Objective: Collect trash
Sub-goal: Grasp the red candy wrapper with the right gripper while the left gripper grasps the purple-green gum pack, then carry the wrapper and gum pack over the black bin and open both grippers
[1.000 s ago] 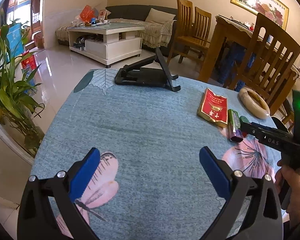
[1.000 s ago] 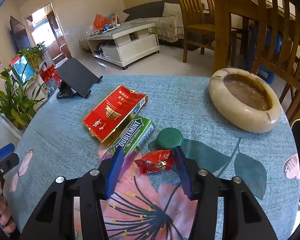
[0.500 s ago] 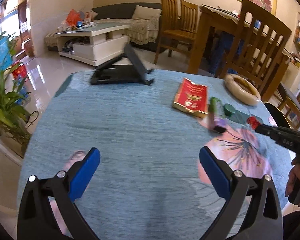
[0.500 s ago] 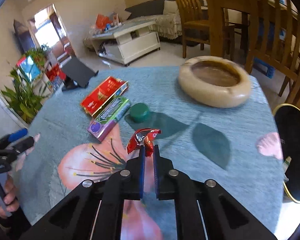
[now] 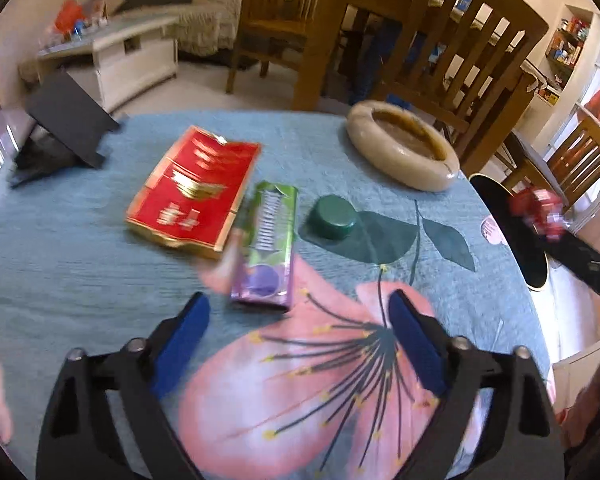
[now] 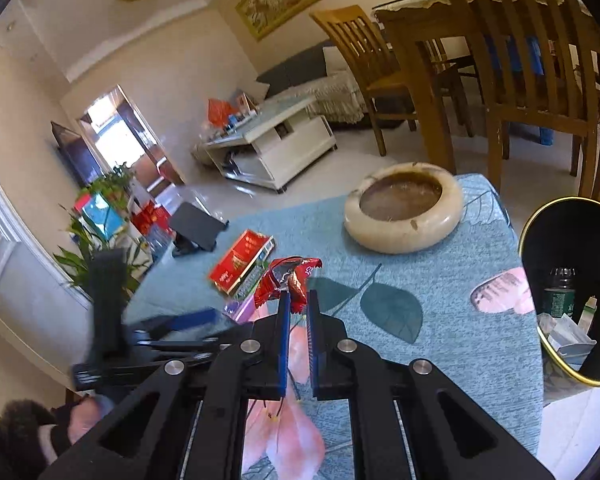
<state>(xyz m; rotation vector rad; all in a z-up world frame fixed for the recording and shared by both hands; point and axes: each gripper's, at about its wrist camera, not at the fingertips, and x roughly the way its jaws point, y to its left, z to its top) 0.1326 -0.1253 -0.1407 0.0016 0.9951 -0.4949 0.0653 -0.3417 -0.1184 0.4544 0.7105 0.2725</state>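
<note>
While its jaws, just closing a little, stand wide with nothing between, left gripper (image 5: 298,334) faces gum pack (image 5: 266,248), flanked by red carton (image 5: 194,192) and green cap (image 5: 332,217). Right view: right gripper (image 6: 297,308) pinches red candy wrapper (image 6: 284,278) above tablecloth (image 6: 452,312); ashtray (image 6: 404,236) beyond, black bin (image 6: 568,220) rightward.

1. Tablecloth (image 5: 80,240): teal, printed with pink flowers and dark green leaves.
2. Cigarette pack (image 5: 192,192): red with gold trim.
3. Gum pack (image 5: 268,248): green fading to purple.
4. Bottle cap (image 5: 332,216): dark green.
5. Candy wrapper (image 6: 288,276): shiny red.
6. Ashtray (image 6: 404,236): cream, brown inside.
7. Trash bin (image 6: 528,240): black, gold rim.
</note>
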